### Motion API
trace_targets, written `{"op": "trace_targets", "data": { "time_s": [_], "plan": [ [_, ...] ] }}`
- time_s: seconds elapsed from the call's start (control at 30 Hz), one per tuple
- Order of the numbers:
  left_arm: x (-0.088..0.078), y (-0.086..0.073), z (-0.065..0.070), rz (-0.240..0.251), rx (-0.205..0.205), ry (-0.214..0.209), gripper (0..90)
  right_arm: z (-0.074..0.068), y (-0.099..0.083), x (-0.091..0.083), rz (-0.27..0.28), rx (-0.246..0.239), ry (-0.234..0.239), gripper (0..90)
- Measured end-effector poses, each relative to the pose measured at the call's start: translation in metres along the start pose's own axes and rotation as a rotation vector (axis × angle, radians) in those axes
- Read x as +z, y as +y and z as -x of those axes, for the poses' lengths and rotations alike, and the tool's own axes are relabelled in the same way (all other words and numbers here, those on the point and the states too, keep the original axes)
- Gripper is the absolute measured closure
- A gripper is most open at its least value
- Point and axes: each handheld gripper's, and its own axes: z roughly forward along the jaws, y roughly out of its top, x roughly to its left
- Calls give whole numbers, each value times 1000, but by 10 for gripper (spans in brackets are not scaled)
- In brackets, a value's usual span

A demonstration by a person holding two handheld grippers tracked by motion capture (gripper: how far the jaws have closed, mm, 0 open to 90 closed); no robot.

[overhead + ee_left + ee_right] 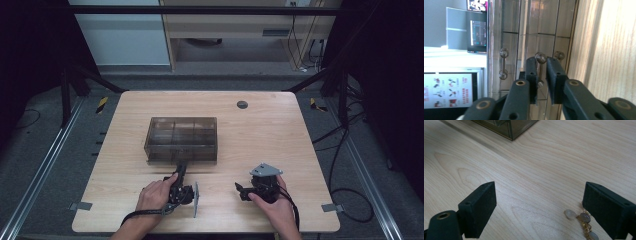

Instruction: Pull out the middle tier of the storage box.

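A smoky see-through drawer box (182, 137) stands on the wooden table (260, 140). My left gripper (181, 170) reaches the bottom of the box's front. In the left gripper view its jaws (542, 62) stand a little apart on either side of a thin drawer handle (540, 71); a slit shows between the bar and one pad. A second handle (503, 63) sits on the drawer beside it. My right gripper (240, 191) rests low near the table's front edge, pointing left. Its jaws (539, 195) are wide open. A gold chain with pale stones (584, 222) lies on the wood by one jaw.
A round grommet hole (242, 104) sits at the table's far side. Black frame posts and cables (345, 130) flank the table on the right. Bare wood lies to the right of the box and between the two hands.
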Motion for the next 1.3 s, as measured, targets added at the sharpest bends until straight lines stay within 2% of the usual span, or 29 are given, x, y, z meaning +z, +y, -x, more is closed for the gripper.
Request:
{"op": "trace_targets", "data": {
  "time_s": [0.07, 0.2, 0.43, 0.57, 0.6, 0.63, 0.7, 0.83, 0.87, 0.97, 1.03, 1.17, 1.27, 1.3],
  "plan": [
    [-3, -2, -3, 14, -31, -18, 688, -1, 0, -1, 1, 6, 4, 123],
    [-7, -8, -11, 28, -110, -87, 635, -6, 3, 0, -5, -11, 25, 123],
    [-11, -23, -22, 20, -228, -191, 573, -14, 24, 6, -40, -96, 37, 143],
    [-12, -37, -32, 17, -308, -234, 534, -16, 35, 11, -65, -121, 44, 149],
    [-11, -41, -34, 13, -319, -242, 521, -17, 39, 12, -73, -136, 43, 144],
    [-11, -46, -36, 19, -348, -252, 506, -17, 42, 13, -83, -151, 48, 136],
    [-11, -54, -39, 13, -368, -263, 486, -18, 47, 16, -100, -166, 60, 133],
    [-13, -73, -47, 12, -431, -312, 417, -19, 57, 19, -133, -212, 72, 140],
    [-14, -77, -48, 23, -460, -322, 402, -20, 59, 20, -144, -220, 74, 153],
    [-19, -88, -53, 30, -489, -341, 386, -22, 66, 21, -171, -253, 76, 192],
    [-22, -95, -57, 30, -495, -358, 383, -23, 70, 21, -180, -270, 83, 243],
    [-26, -110, -65, 47, -547, -403, 360, -24, 79, 20, -198, -302, 93, 323],
    [-25, -123, -72, 53, -597, -467, 345, -26, 86, 19, -219, -333, 104, 370],
    [-25, -127, -74, 49, -600, -478, 343, -26, 89, 19, -225, -353, 106, 387]
  ]
}}
